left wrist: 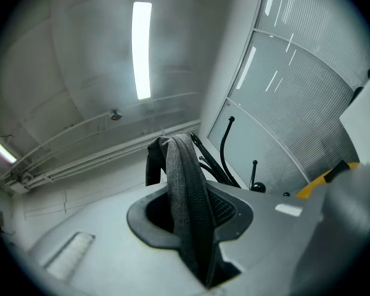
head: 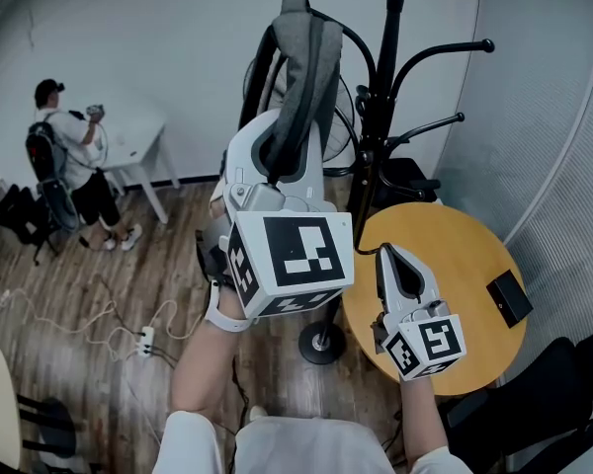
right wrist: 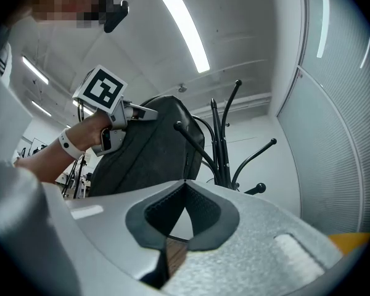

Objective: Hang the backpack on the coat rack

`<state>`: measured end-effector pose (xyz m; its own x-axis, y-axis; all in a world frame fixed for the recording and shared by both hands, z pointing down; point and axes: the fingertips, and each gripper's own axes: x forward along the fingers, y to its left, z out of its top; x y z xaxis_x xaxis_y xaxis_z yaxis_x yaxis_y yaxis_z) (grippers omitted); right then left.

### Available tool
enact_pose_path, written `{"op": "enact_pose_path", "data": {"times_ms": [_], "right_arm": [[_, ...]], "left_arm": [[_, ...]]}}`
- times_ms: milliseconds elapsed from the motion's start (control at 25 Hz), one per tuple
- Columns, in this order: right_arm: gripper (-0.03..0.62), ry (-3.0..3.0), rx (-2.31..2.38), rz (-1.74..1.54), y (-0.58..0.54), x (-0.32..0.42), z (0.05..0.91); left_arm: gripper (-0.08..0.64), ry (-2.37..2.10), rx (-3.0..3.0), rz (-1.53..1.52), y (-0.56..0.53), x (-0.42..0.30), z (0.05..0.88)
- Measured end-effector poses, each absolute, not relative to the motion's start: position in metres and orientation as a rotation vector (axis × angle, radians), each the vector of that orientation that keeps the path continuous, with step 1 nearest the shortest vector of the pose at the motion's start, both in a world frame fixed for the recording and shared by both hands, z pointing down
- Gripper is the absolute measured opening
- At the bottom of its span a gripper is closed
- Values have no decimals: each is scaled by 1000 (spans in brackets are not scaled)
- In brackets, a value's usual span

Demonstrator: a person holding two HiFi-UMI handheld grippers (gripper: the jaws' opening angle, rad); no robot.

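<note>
Backpack [head: 308, 72] hangs long-axis vertical from clenched left tongs [head: 280, 149]; right tongs [head: 392, 256] closed, empty.

Wood floor [head: 69, 284], white wall [head: 158, 38], round yellow table [head: 455, 255]

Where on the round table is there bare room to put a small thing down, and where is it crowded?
The round table is bare from the right gripper across to the black box, and along its far rim. Crowded: the coat rack, where the left gripper holds the backpack.
</note>
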<state>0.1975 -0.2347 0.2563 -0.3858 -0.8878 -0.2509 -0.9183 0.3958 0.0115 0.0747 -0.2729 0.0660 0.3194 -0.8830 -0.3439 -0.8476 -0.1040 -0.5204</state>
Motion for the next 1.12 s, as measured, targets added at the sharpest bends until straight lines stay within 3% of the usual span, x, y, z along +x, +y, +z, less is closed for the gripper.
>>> {"op": "enact_pose_path", "data": {"times_ms": [680, 1120], "right_arm": [[0, 2438, -1597, 133, -247, 186, 269], [0, 2433, -1631, 72, -249, 187, 285]], "left_arm": [[103, 1294, -1926, -306, -282, 106, 82], [110, 1339, -2039, -171, -280, 84, 112]]}}
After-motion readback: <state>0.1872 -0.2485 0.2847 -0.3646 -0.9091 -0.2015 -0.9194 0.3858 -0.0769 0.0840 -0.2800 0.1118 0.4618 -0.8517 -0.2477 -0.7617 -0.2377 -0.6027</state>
